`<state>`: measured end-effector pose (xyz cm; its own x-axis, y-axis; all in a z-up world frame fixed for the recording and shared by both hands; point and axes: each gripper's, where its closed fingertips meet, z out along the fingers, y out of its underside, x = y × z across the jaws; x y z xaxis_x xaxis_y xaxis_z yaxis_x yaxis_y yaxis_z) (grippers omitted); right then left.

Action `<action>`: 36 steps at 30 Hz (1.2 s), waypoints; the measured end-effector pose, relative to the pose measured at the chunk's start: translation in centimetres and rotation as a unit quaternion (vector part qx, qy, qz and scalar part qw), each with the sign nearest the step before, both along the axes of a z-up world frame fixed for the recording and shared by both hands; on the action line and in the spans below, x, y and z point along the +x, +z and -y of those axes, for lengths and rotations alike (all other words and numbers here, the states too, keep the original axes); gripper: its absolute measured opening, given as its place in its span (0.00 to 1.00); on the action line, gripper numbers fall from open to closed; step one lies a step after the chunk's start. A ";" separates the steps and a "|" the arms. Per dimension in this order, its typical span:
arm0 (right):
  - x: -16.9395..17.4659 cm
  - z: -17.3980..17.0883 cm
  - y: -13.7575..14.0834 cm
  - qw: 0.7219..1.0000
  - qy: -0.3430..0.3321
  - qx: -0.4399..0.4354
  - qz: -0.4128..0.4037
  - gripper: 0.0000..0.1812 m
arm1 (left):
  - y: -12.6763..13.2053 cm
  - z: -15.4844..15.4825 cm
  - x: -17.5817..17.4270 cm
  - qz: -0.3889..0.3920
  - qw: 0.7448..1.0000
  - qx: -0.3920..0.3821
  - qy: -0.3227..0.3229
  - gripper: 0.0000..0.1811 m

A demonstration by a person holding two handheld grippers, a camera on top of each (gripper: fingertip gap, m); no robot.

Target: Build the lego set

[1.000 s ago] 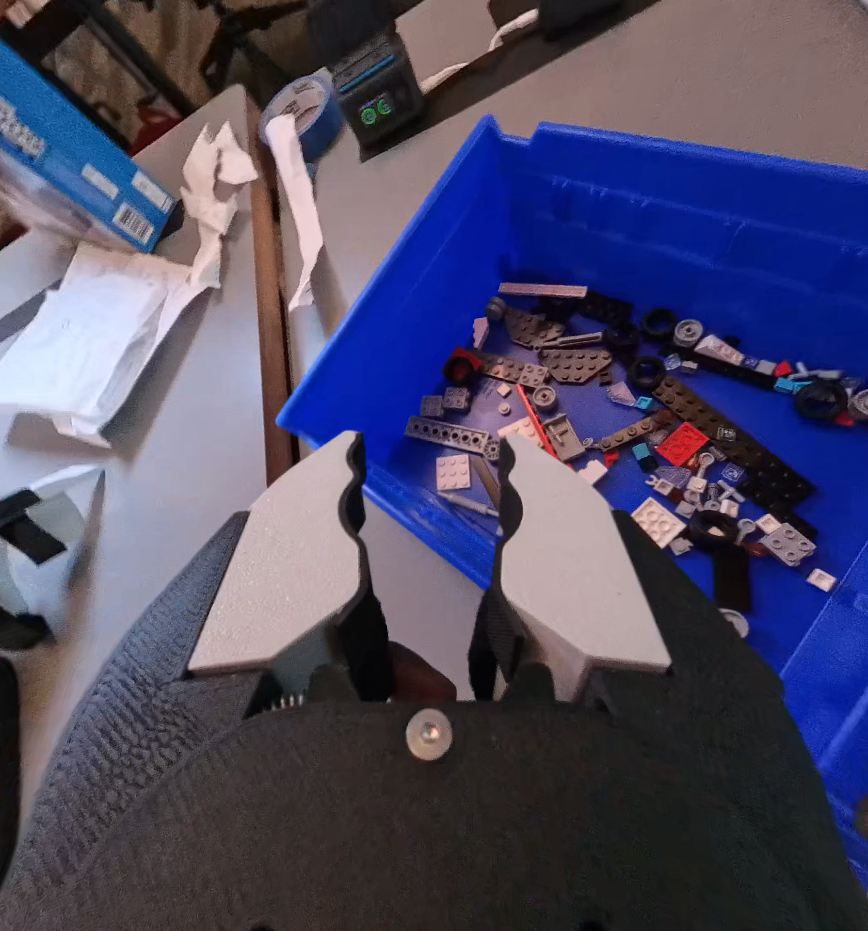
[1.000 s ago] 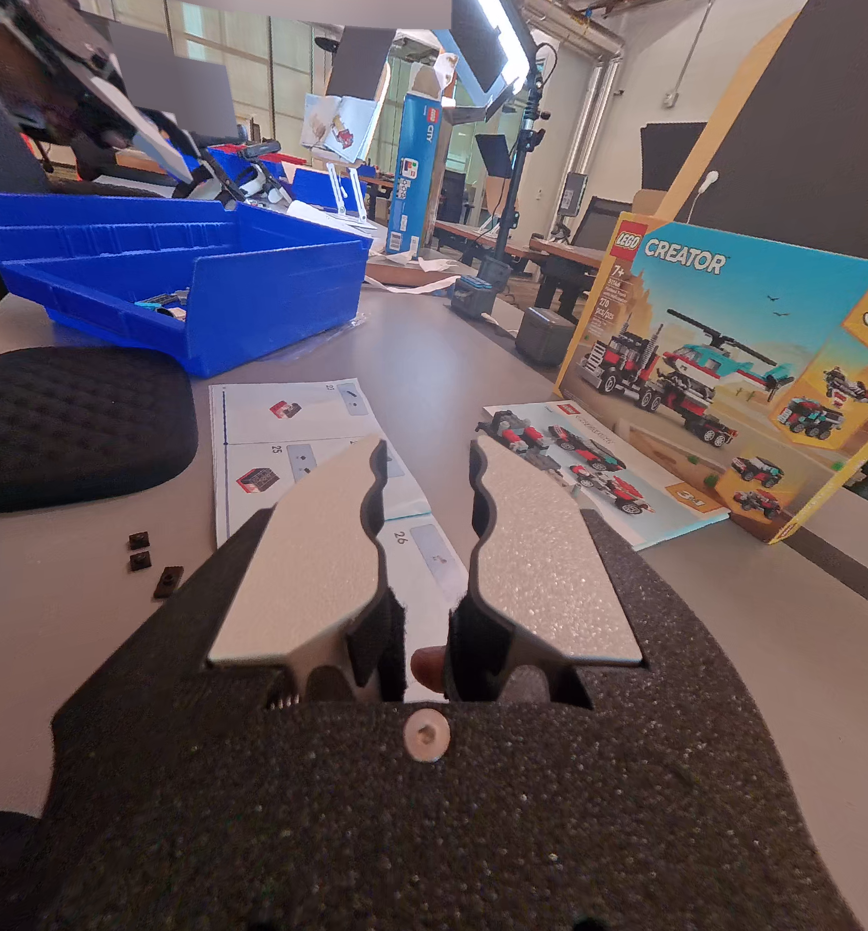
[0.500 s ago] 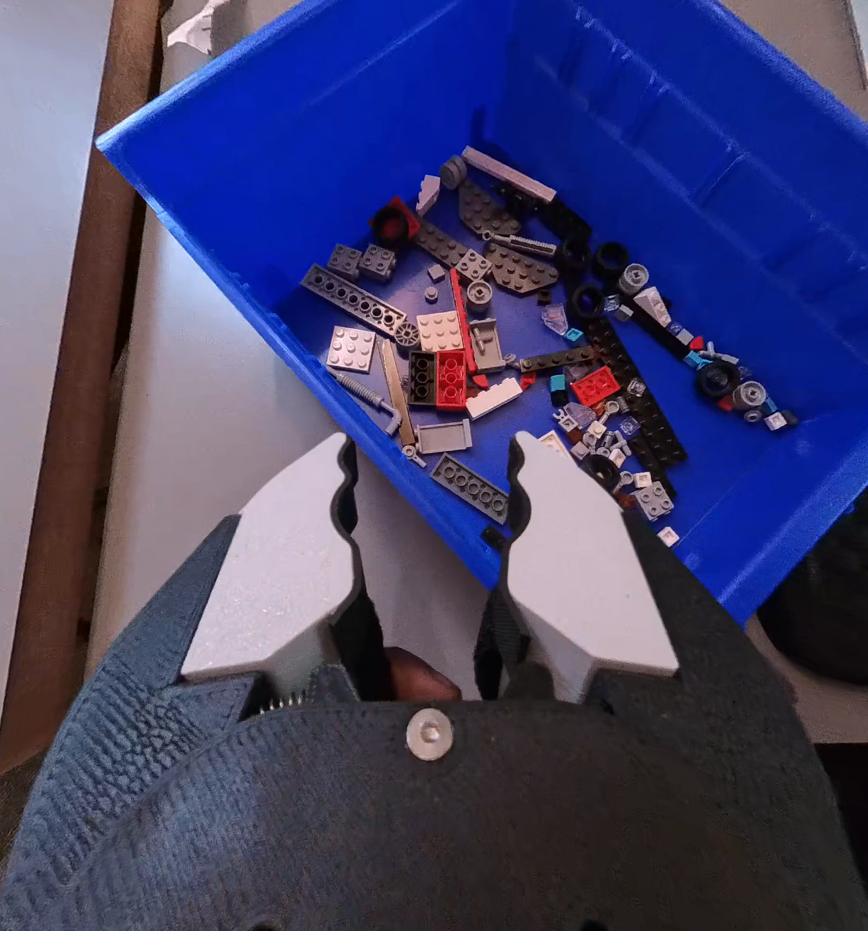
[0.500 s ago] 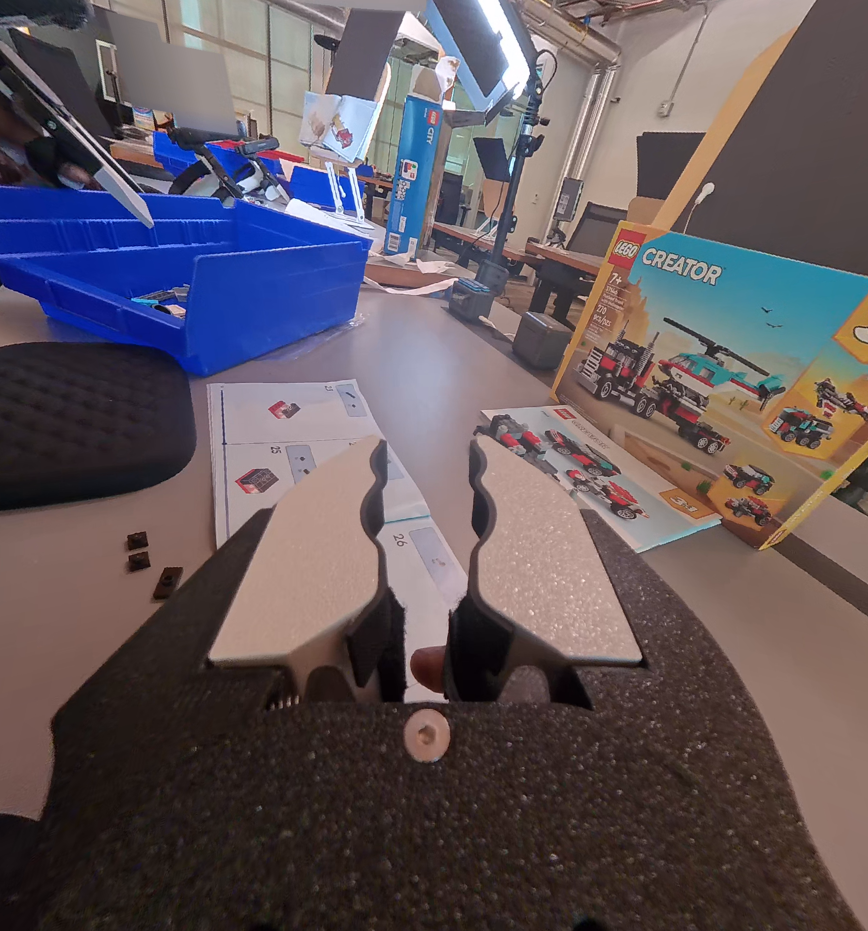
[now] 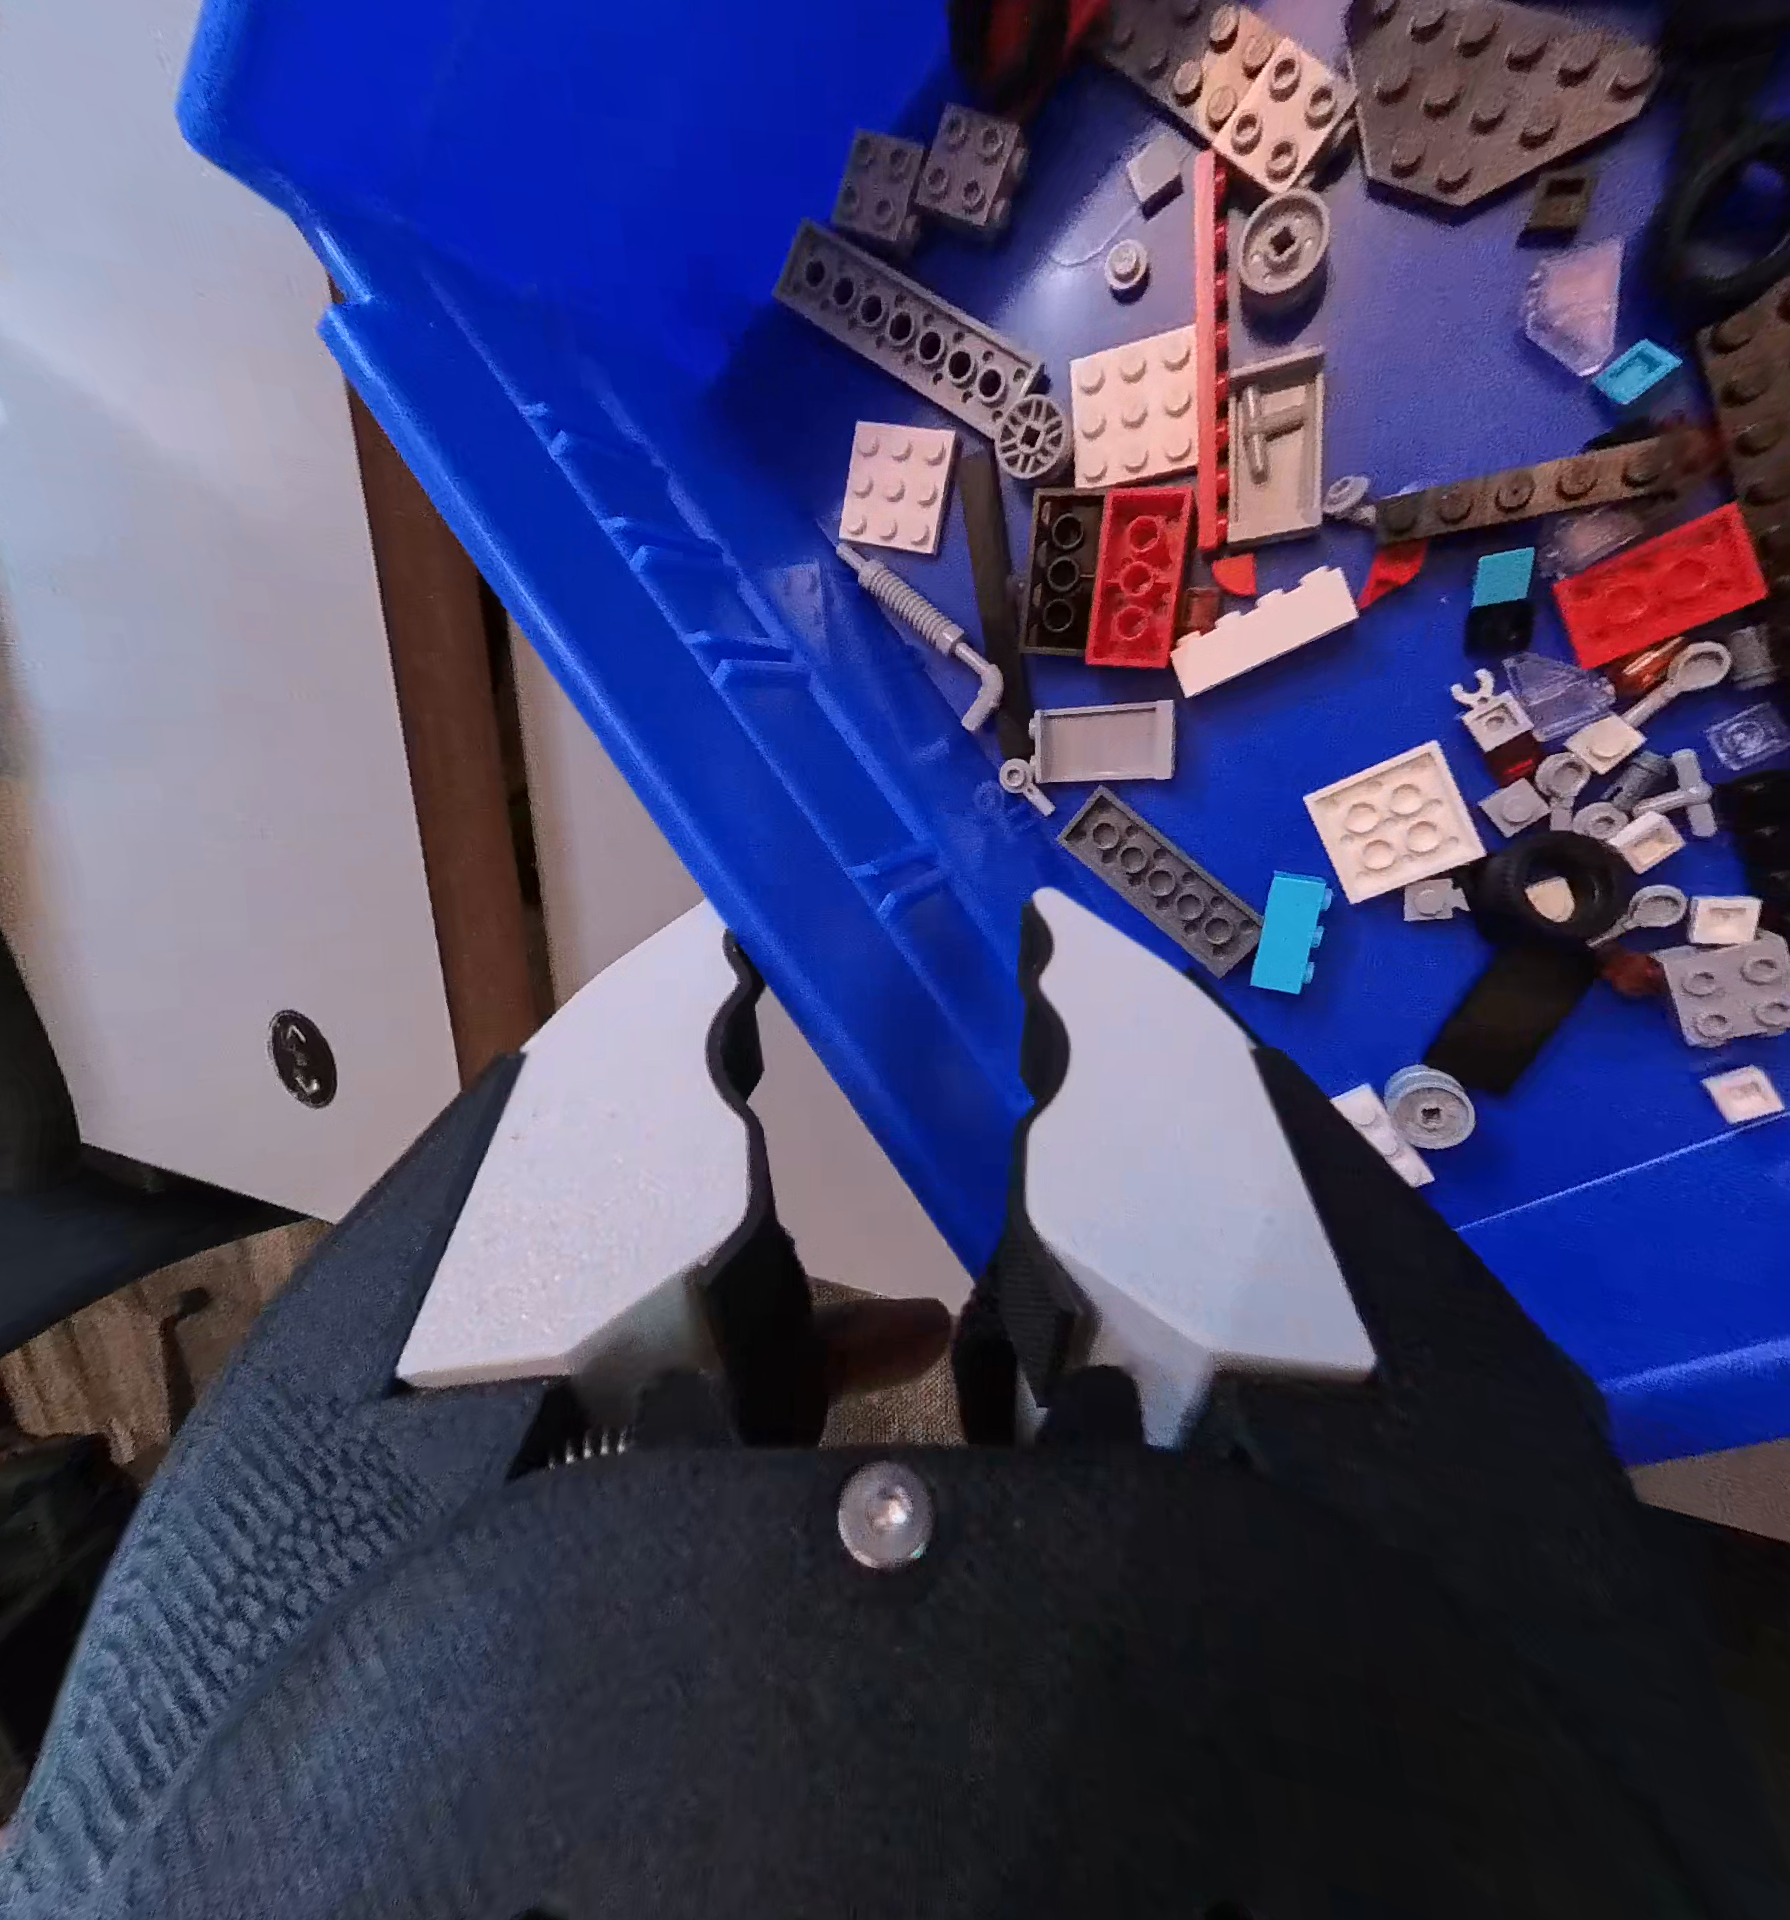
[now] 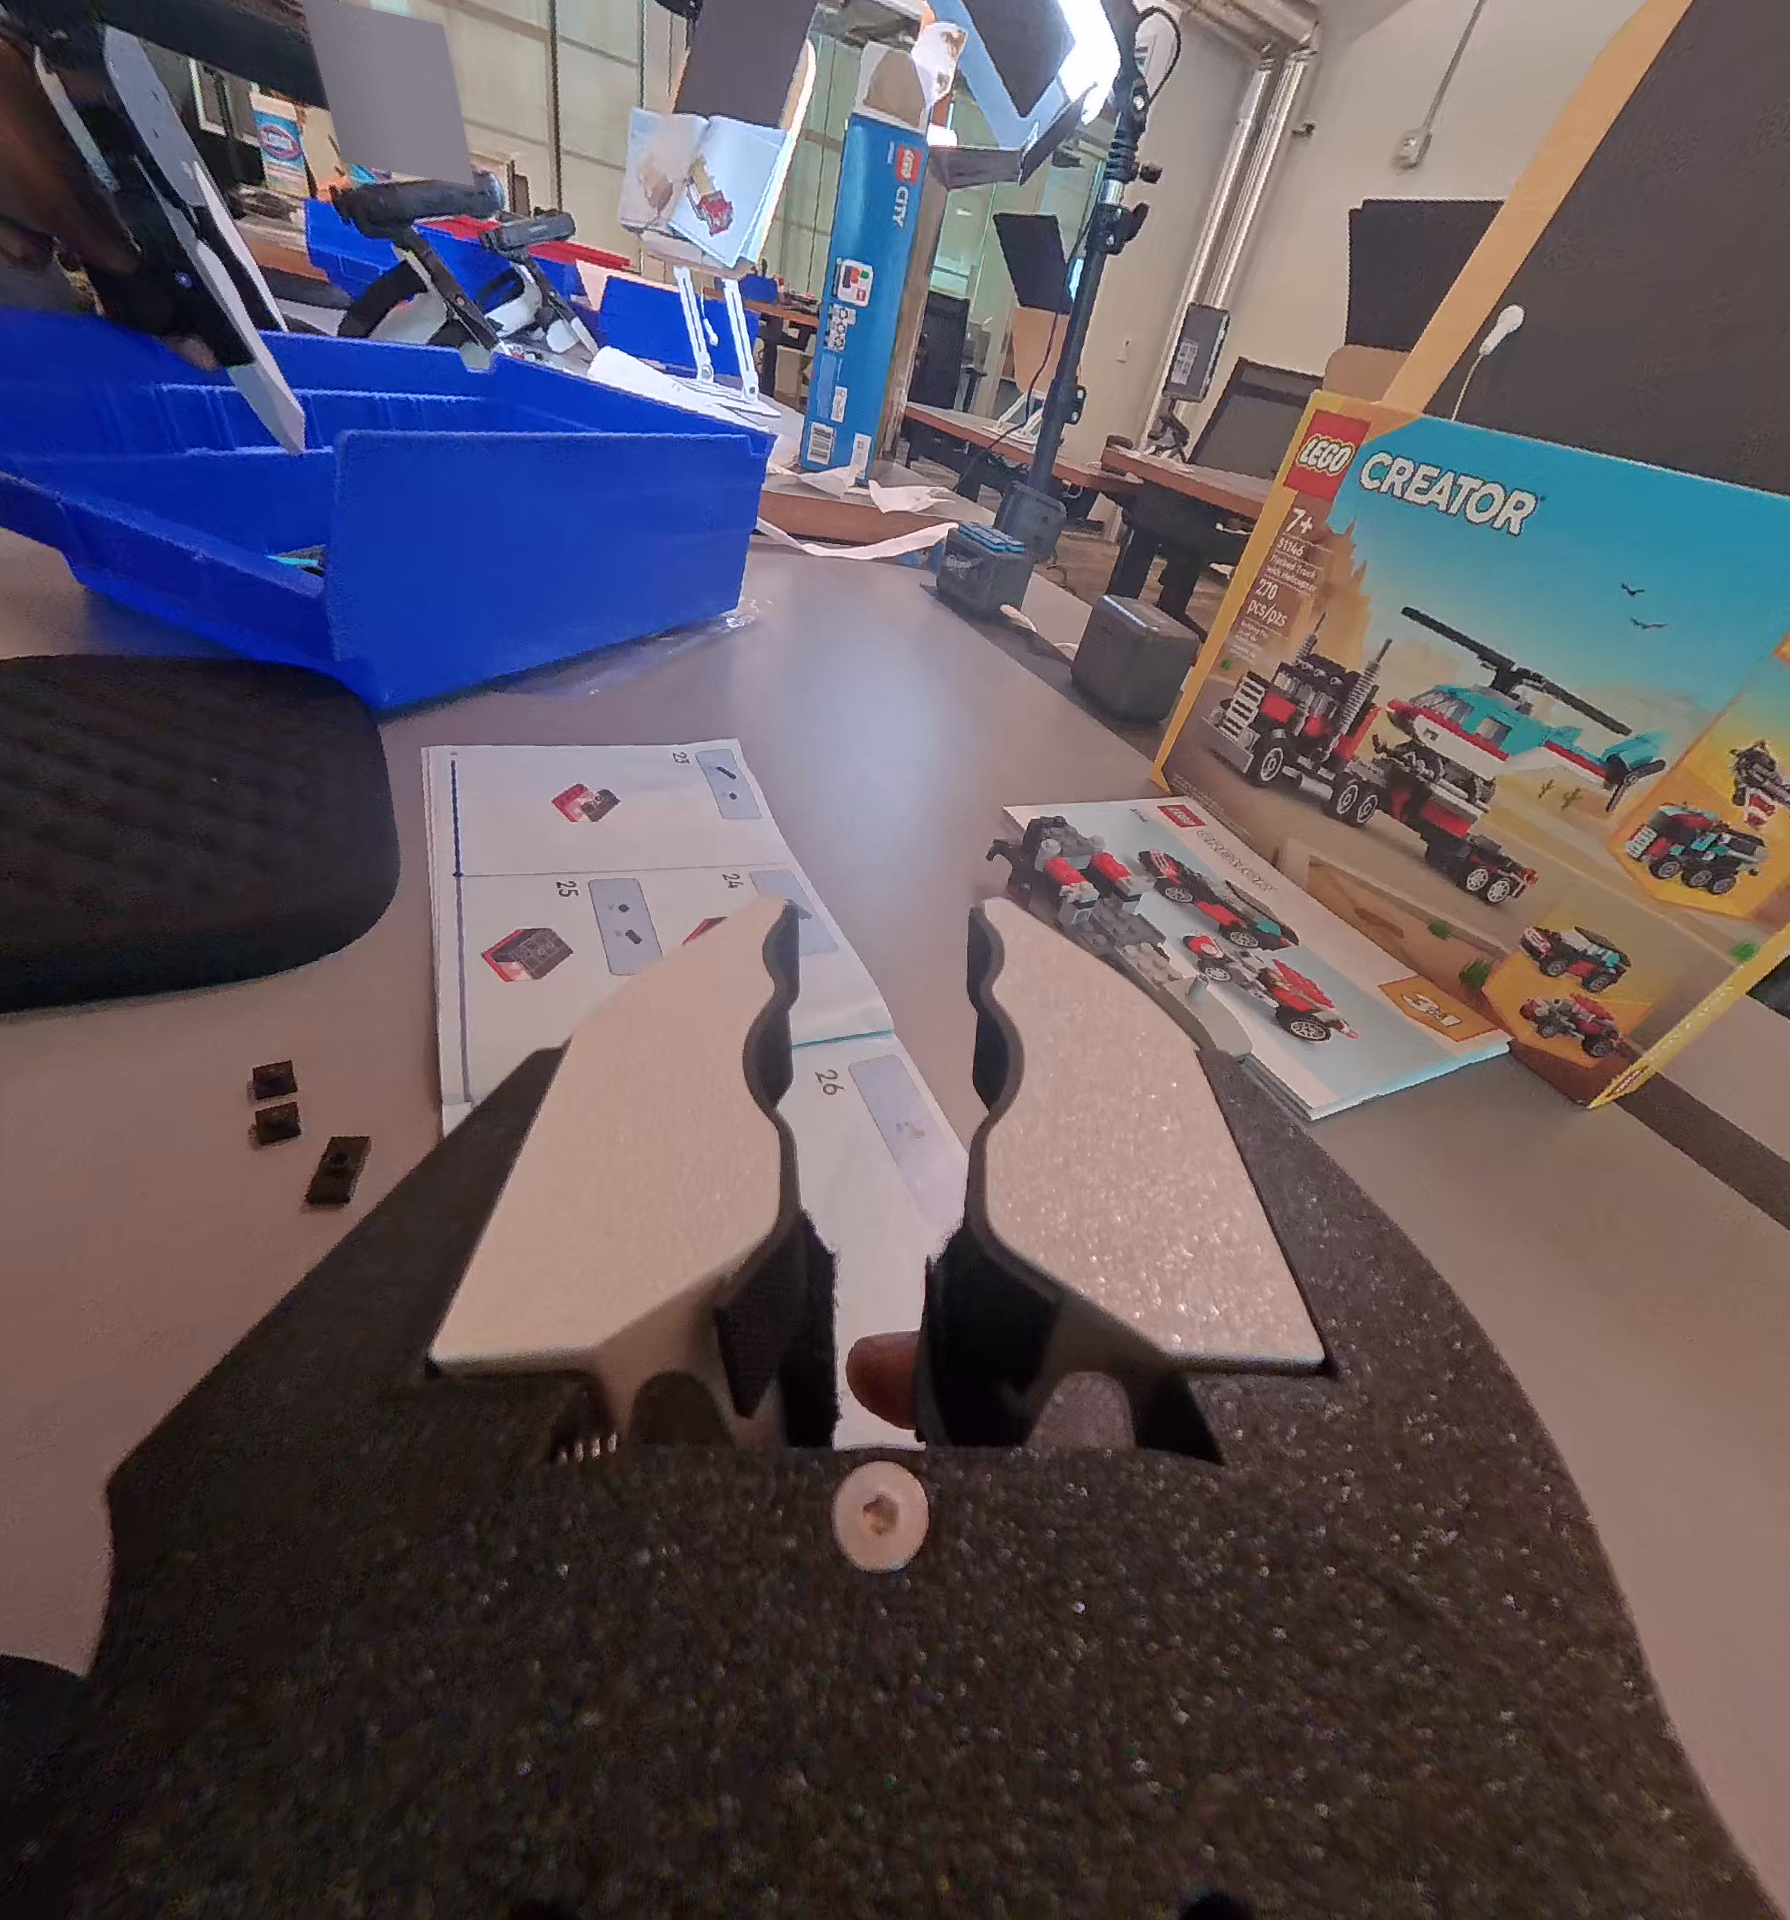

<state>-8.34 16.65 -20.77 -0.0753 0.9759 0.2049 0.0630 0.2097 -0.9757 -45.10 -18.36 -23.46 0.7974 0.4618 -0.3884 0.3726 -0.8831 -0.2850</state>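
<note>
Part selection: left gripper (image 5: 875,925), jaws apart, empty, straddles the bin (image 5: 662,582) rim; next, choose a brick. Right gripper (image 6: 875,914), apart, idles over the manual (image 6: 600,831).

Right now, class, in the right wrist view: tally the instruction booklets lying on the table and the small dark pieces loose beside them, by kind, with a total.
instruction booklets: 2
small dark pieces: 3
Total: 5
</note>
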 end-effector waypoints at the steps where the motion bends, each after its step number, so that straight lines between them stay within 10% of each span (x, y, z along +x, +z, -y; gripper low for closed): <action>1: 0.0 0.0 -0.1 1.000 0.000 -0.001 0.002 0.17 | 0.0 0.1 -0.2 -0.003 1.000 -0.004 0.002 0.25; 7: 0.0 -0.2 -0.2 1.000 -0.004 -0.002 0.004 0.17 | 4.6 -2.0 0.6 -0.172 0.976 -0.029 -0.132 0.24; 11: -0.2 0.3 -0.1 1.000 0.009 -0.001 0.004 0.17 | 2.1 -7.1 9.8 0.055 0.926 0.066 -0.368 0.21; 15: 0.0 0.6 0.2 1.000 0.011 0.011 0.000 0.17 | -1.8 -5.6 8.2 0.096 0.917 -0.071 -0.380 0.23; 24: 0.2 0.6 0.3 1.000 0.014 0.012 -0.002 0.17 | -5.5 -4.7 8.6 0.182 0.916 -0.123 -0.337 0.11; 33: 0.2 0.8 0.1 1.000 0.020 0.014 0.005 0.17 | -1.1 -10.4 8.1 0.080 0.902 0.007 -0.425 0.13; 36: 0.3 0.8 0.2 1.000 0.020 0.013 0.004 0.17 | -1.8 -8.6 8.3 0.129 0.880 -0.057 -0.454 0.19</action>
